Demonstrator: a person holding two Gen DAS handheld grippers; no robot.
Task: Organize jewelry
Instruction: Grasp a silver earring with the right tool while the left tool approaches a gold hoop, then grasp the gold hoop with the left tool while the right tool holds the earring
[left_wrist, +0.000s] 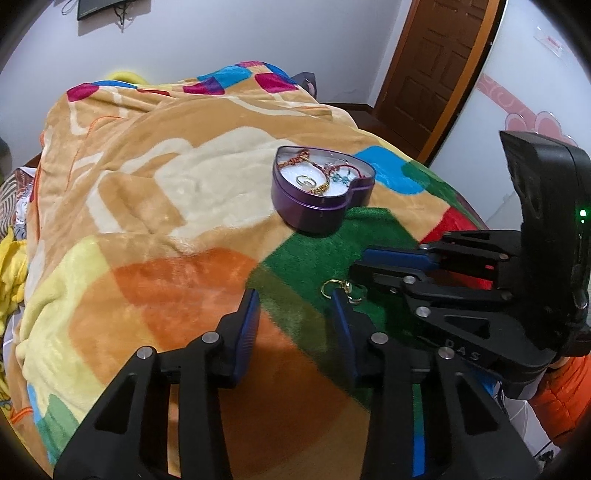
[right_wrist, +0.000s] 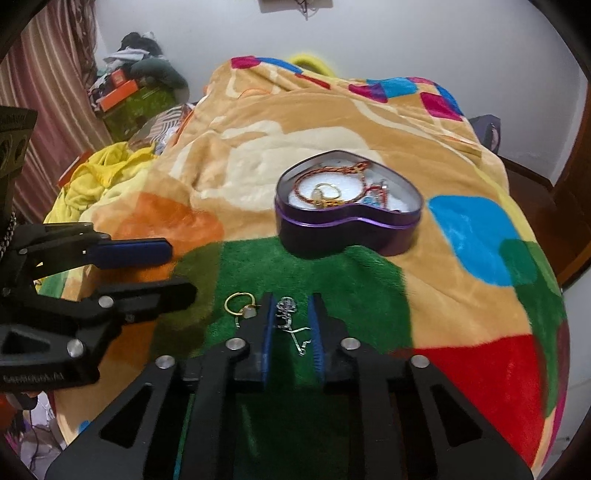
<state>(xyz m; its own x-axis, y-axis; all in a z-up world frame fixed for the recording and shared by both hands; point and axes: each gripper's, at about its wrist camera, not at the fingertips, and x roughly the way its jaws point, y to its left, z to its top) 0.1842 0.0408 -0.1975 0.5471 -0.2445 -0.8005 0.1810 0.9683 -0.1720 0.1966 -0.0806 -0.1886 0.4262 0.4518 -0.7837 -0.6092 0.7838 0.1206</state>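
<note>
**Operator:** From the left wrist view I can barely read the gold ring (left_wrist: 330, 287); my left gripper's (left_wrist: 295, 314) near finger covers half of it, and the silver piece beside it is hidden. The right wrist view shows that silver pendant (right_wrist: 290, 319) on its thin chain, though it is blurred.

**Observer:** How are your grippers posed?

**Operator:** My left gripper hovers low over the blanket (left_wrist: 184, 184), jaws wide apart, gripping nothing. My right gripper (right_wrist: 291, 325) reaches in from the right side, fingers straddling the pendant with a narrow gap each side; I can't tell whether the pads touch it.

**Observer:** And the box?

**Operator:** The purple heart-shaped tin (right_wrist: 347, 229) sits open further up the blanket, well apart from both grippers. Inside, on a white lining, lie a red-and-gold braided bracelet (right_wrist: 332, 184), a gold ring and something blue I can't identify.
</note>
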